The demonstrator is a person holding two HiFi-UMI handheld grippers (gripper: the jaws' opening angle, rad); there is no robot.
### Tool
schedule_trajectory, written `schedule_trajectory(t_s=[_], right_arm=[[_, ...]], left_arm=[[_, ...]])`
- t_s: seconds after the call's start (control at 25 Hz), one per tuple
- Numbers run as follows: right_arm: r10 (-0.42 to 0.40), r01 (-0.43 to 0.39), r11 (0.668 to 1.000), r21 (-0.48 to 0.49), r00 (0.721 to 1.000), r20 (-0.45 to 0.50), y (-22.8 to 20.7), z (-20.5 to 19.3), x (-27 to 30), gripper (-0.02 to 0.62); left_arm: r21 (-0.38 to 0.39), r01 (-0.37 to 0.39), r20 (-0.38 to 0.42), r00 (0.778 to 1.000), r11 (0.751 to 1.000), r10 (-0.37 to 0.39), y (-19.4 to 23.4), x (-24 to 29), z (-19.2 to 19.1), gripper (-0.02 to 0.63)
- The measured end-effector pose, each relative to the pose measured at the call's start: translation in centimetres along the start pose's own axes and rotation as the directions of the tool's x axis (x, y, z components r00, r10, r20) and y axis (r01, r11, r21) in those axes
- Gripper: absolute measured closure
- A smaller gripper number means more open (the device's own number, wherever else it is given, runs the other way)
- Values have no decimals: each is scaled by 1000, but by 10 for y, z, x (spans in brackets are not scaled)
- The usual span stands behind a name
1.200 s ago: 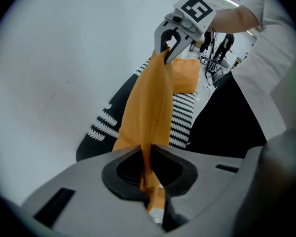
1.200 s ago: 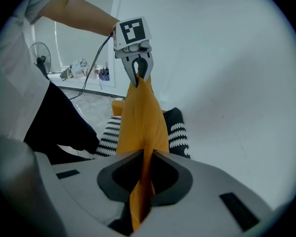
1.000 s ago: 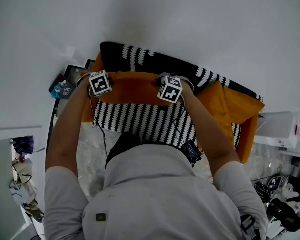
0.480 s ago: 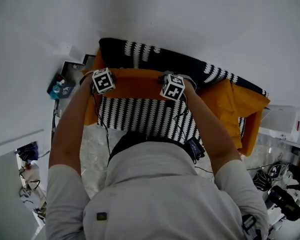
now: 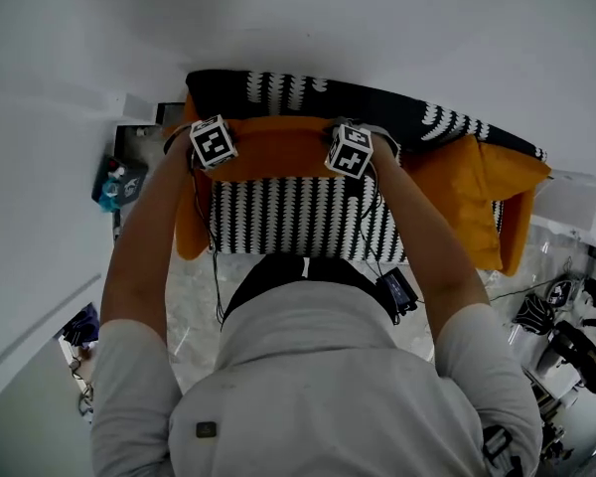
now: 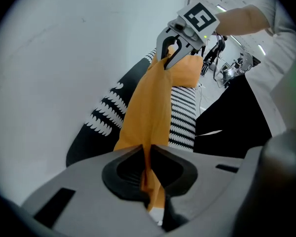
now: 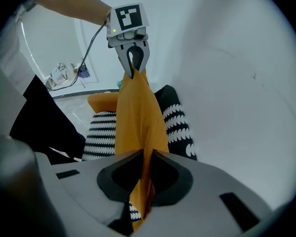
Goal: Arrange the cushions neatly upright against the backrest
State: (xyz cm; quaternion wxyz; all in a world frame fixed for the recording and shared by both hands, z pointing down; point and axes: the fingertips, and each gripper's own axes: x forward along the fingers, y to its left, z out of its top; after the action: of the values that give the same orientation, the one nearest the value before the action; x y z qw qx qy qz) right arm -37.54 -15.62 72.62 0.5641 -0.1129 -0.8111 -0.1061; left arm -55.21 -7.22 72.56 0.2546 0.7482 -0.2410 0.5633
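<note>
As orange cushion (image 5: 278,153) hangs over striped seat (image 5: 288,217) — left gripper (image 6: 148,168), right gripper (image 7: 143,174) clamped on its edge.

1. Black-and-white patterned sofa (image 5: 298,92) stands against a plain white wall (image 5: 397,28), evenly lit.
2. Floor (image 5: 191,291): pale, glossy, marbled.
3. Black cables and equipment (image 5: 561,331) clutter the floor at right.

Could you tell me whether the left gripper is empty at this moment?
No, the left gripper is shut on a fold of the orange cushion, which runs up out of its closed jaws.
</note>
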Motion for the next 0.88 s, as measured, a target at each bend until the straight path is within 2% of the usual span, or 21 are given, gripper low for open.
schedule_trajectory(t_s=[0.16, 0.28, 0.44, 0.6, 0.76, 0.88], right_arm=[[-6, 6, 1000, 26, 999, -36, -23, -7, 26, 541], [1, 2, 999, 45, 998, -64, -32, -13, 45, 541], [0, 7, 997, 80, 996, -91, -42, -24, 71, 541], [11, 0, 993, 120, 996, -88, -50, -30, 90, 541], [-10, 19, 986, 163, 998, -56, -65, -26, 100, 540], [-22, 31, 983, 178, 998, -51, -68, -26, 105, 521]], left_arm=[[11, 20, 12, 1000, 1000, -20, 28, 19, 4, 568], [4, 76, -9, 997, 997, -76, 33, 42, -2, 568], [-7, 109, -11, 994, 994, -109, 39, 64, -6, 569], [9, 74, 16, 997, 997, -74, 54, 74, 0, 569], [-92, 87, 66, 995, 992, -81, 68, 83, -3, 569], [-125, 74, 86, 994, 989, -64, 73, 86, -2, 566]])
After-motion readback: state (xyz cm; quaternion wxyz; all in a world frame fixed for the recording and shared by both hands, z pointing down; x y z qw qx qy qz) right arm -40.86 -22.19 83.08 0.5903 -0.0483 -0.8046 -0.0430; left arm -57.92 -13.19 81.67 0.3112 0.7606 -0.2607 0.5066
